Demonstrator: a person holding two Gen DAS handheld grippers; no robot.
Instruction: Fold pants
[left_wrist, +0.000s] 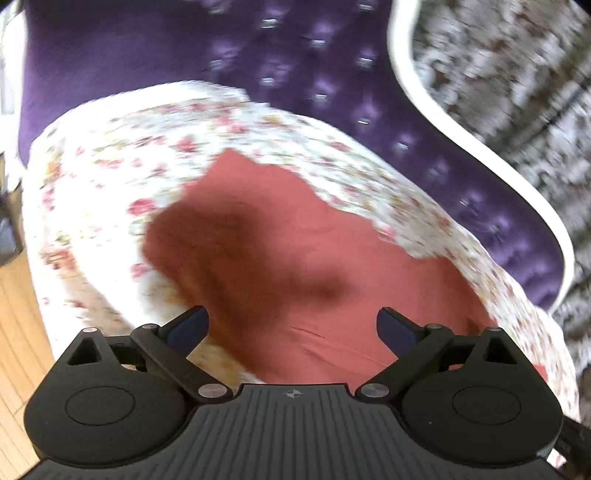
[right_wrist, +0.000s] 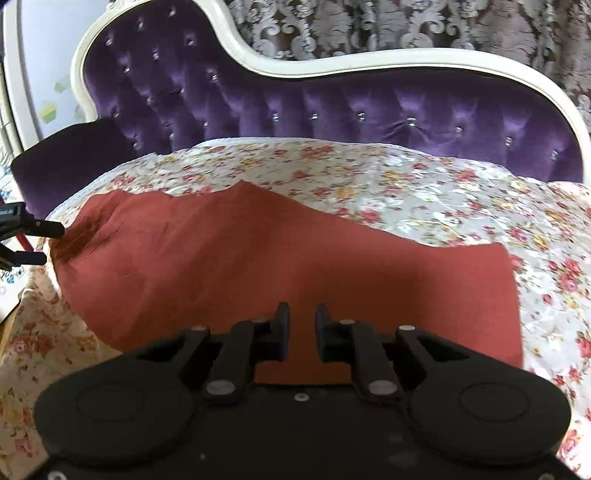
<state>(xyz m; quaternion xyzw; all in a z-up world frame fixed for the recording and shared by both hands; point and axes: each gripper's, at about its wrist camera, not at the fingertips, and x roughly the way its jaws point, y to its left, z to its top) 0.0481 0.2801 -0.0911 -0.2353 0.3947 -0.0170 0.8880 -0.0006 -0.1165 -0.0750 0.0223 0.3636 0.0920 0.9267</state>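
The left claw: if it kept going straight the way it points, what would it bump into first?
Most likely the red pants. The left claw stands open and empty over them, tilted downward, with nothing between; depth is hard to judge in this blurred view.

The pants (right_wrist: 280, 258) lie spread across the bedspread (right_wrist: 424, 192) that covers the sofa seat, with the tufted backrest (right_wrist: 332, 107) rising behind them and patterned wallpaper (right_wrist: 406, 29) behind that. The right gripper (right_wrist: 301, 328) hangs over their near edge. The left gripper (right_wrist: 40, 242) sits at their left end, over the cloth in its own view.
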